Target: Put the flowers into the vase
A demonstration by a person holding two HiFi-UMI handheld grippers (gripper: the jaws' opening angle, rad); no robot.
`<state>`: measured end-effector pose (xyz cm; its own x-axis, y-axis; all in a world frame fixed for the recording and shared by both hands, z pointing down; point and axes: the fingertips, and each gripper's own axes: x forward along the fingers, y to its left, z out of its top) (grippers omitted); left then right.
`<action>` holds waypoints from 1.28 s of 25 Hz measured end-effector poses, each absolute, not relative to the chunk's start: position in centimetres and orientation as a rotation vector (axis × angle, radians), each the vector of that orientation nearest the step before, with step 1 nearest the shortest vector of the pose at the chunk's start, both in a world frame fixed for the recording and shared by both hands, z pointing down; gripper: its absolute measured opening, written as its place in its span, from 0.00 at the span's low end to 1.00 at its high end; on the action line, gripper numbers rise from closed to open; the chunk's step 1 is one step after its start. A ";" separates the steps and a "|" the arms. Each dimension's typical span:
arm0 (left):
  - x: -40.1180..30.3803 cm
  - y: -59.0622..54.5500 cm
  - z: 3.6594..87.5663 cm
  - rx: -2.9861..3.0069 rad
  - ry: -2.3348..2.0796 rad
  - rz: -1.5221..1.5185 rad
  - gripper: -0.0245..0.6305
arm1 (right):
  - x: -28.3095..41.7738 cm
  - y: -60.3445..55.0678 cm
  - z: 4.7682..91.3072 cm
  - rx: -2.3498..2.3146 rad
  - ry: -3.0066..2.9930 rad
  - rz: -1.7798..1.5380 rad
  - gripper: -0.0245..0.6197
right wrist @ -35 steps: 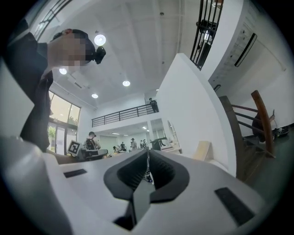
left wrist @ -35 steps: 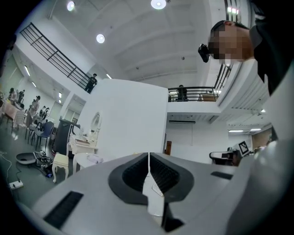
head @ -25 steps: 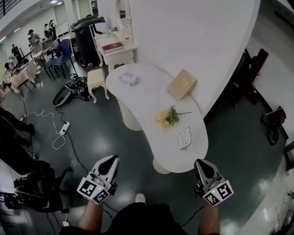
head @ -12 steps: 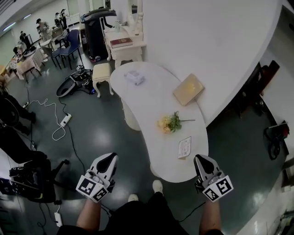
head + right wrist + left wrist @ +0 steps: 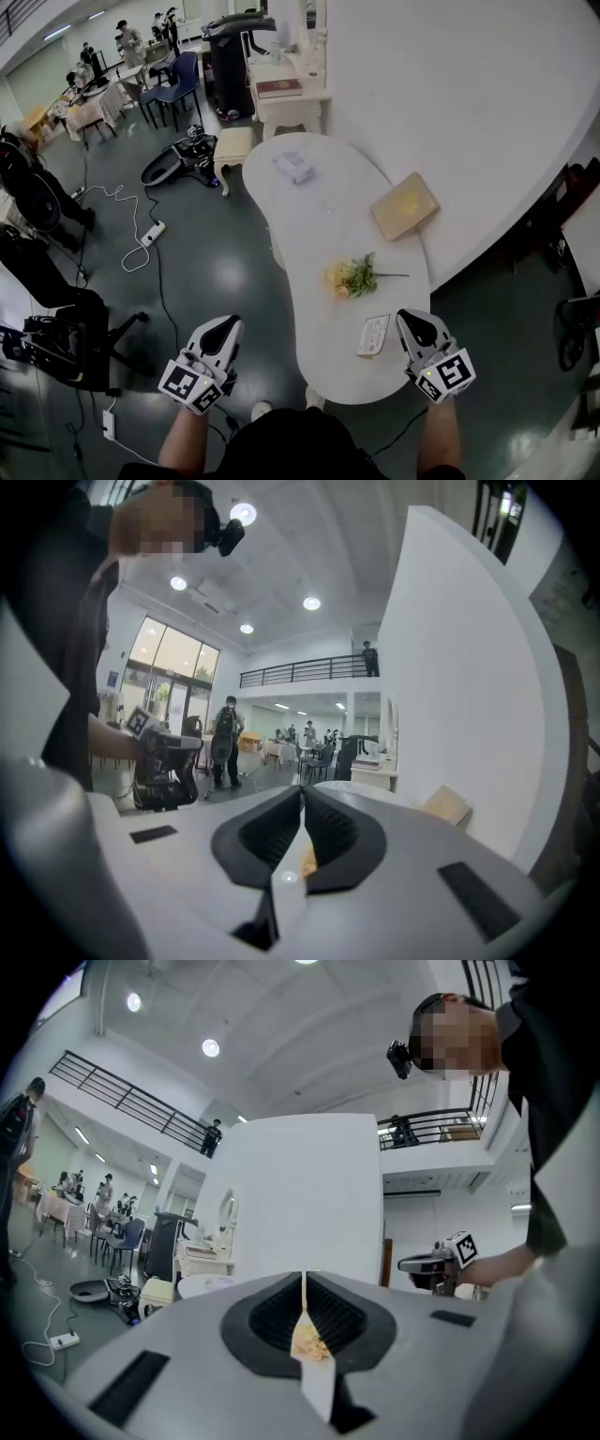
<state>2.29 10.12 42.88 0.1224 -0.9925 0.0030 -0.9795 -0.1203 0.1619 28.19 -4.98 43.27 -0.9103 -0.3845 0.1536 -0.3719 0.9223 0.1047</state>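
So the person is standing at the near end of the white table point(image 5: 309, 220), and the flowers point(image 5: 352, 277) are lying on their side around the middle of it, blooms left, stem pointing right. The left gripper point(image 5: 223, 325) is hanging over the floor and the right gripper point(image 5: 416, 321) is sitting at the table's near-right edge. Both have their jaws pressed together and are holding nothing.

I'm guessing the step is the reach for the bunch. Get the jaws opening well before arriving, and go for the stems so the blooms aren't getting crushed. Keep off the card point(image 5: 373, 335) lying on the near side of the flowers. I'm not spotting a vase on the table, so that needs finding too.
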 end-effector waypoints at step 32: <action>0.3 2.6 50.5 2.012 -2.014 -0.030 0.07 | 18.2 -17.4 63.1 -0.156 -2.169 -0.372 0.50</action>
<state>0.35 2.56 50.49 0.0205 -0.9814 0.1909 -0.9753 0.0224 0.2199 18.15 -17.42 63.12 -0.5854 -0.0249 0.8103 0.2469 0.9466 0.2074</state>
